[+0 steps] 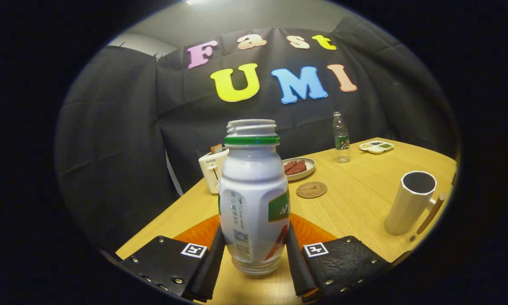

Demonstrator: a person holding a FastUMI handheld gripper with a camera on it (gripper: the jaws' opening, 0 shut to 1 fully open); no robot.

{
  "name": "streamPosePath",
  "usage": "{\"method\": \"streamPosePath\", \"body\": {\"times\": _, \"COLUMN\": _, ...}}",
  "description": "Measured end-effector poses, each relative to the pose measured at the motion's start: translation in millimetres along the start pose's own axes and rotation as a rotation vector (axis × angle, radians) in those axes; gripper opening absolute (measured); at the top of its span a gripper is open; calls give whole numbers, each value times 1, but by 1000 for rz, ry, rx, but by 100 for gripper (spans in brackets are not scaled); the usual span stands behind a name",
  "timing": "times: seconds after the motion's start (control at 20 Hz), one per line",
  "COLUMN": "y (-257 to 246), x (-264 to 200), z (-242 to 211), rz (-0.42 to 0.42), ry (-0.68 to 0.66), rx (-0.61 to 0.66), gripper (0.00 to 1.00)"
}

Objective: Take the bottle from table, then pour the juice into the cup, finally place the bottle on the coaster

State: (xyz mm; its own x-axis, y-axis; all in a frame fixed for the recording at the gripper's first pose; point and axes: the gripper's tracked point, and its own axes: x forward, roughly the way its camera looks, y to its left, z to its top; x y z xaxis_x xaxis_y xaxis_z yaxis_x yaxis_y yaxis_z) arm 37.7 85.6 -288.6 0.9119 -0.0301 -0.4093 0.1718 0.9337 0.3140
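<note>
Gripper view, from the left: a cream toaster (212, 170) stands at the table's far corner with a slice of bread poking out of its slot. Next comes the bottle (254, 199), upright between the two fingers of the gripper (254, 254), its long axis vertical and its uncapped, threaded mouth pointing straight up above a green neck ring. The fingers are closed to the width of the bottle's lower body; each inner pad lies against a side of it, so both appear to press on it. The bottle's clear base looks to sit on or just over the wooden table (355, 203). Its white label carries a column of small green characters too small to make out, a square code patch below them, and part of a green and red panel wrapping round to the right. Behind the bottle's right shoulder is a plate (307, 169) with dark reddish slices, and just ahead of that a round cork coaster (311, 189), apart from the bottle. Farther back stand a clear water bottle (341, 137) and a small divided dish (376, 146). Well to the right stands the white cup (410, 202), upright, its wooden handle facing right.
</note>
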Motion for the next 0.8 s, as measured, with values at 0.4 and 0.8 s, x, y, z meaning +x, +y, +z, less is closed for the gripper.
{"method": "streamPosePath", "body": {"times": 0.4, "y": -51, "x": -13, "z": 28, "rz": -88, "ry": -5, "rx": 261, "gripper": 68}}
{"method": "streamPosePath", "body": {"times": 0.8, "y": -79, "x": -15, "z": 41, "rz": -122, "ry": -13, "rx": 486, "gripper": 69}}
